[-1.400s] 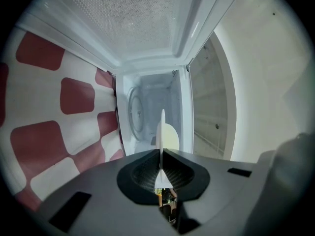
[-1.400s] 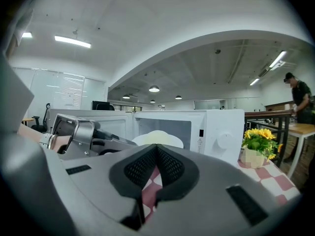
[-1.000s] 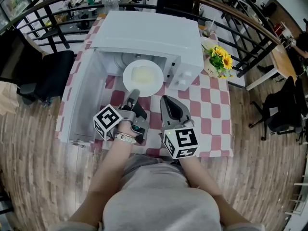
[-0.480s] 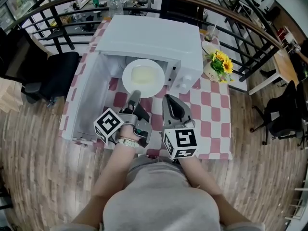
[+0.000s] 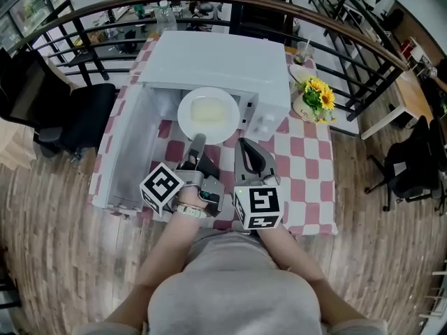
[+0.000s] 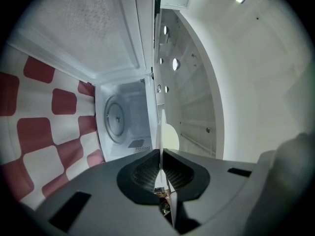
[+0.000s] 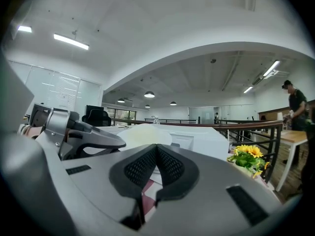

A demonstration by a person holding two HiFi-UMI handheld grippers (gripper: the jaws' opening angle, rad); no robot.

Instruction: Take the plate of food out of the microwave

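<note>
A white plate (image 5: pixel 208 115) with pale food is held level in front of the open white microwave (image 5: pixel 216 58), its far rim at the opening. My left gripper (image 5: pixel 198 142) is shut on the plate's near rim. In the left gripper view the plate (image 6: pixel 159 127) shows edge-on as a thin line between the closed pads of the left gripper (image 6: pixel 161 151), with the empty cavity and its turntable (image 6: pixel 115 117) beyond. My right gripper (image 5: pixel 244 149) hovers beside it, shut and empty. The right gripper view shows that gripper (image 7: pixel 157 146) below the plate (image 7: pixel 145 133).
The microwave door (image 5: pixel 126 145) stands swung open to the left. A pot of yellow flowers (image 5: pixel 316 93) sits at the microwave's right on the red-and-white checked tablecloth (image 5: pixel 307 166). A black railing (image 5: pixel 335 19) runs behind the table, and a black chair (image 5: pixel 77 114) stands at left.
Both grippers and the plate have drawn slightly toward me. The left gripper's hold on the rim is unchanged.
</note>
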